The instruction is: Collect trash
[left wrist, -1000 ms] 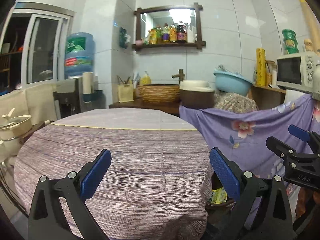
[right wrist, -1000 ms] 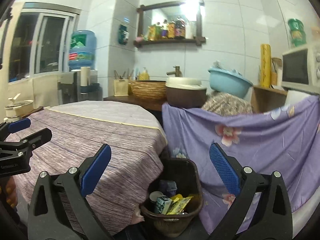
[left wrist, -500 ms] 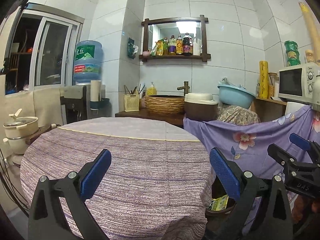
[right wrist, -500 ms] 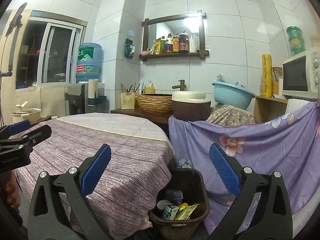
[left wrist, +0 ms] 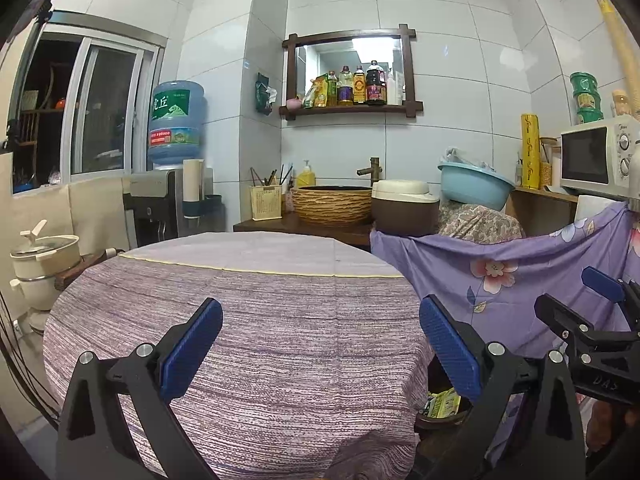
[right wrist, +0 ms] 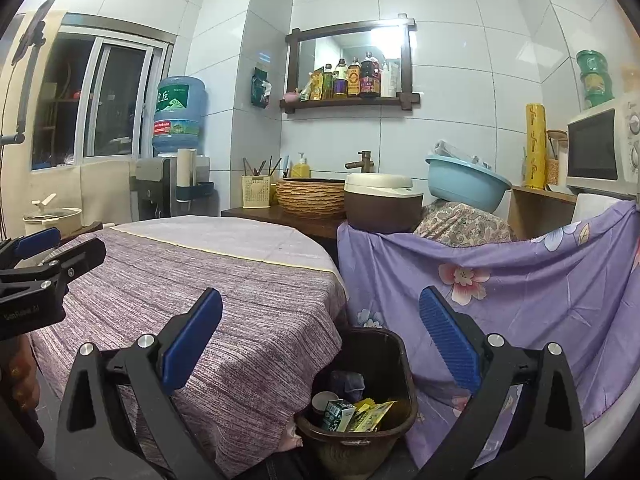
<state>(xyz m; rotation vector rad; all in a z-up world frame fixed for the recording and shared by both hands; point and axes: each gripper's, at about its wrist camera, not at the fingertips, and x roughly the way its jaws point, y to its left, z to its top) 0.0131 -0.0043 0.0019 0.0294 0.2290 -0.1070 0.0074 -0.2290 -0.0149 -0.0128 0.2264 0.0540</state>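
A dark brown trash bin (right wrist: 396, 364) stands on the floor between the round table (right wrist: 224, 280) and a purple floral cloth (right wrist: 520, 280). It holds a green carton (right wrist: 338, 414), yellow wrappers (right wrist: 370, 416) and a cup. In the left wrist view only the bin's edge and a yellow wrapper (left wrist: 442, 402) show past the table (left wrist: 280, 320). My left gripper (left wrist: 320, 352) is open and empty over the table's striped cloth. My right gripper (right wrist: 320, 352) is open and empty above the bin. Each gripper also shows at the edge of the other's view.
Behind the table a counter holds a woven basin (left wrist: 332, 204), a rice cooker (left wrist: 404, 208) and a blue bowl (left wrist: 474, 186). A microwave (left wrist: 596, 156) stands at the right, a water dispenser (left wrist: 172, 184) and a pot (left wrist: 44, 256) at the left.
Both grippers have risen and tilted up a little, so more of the wall shows. Both stay open and empty.
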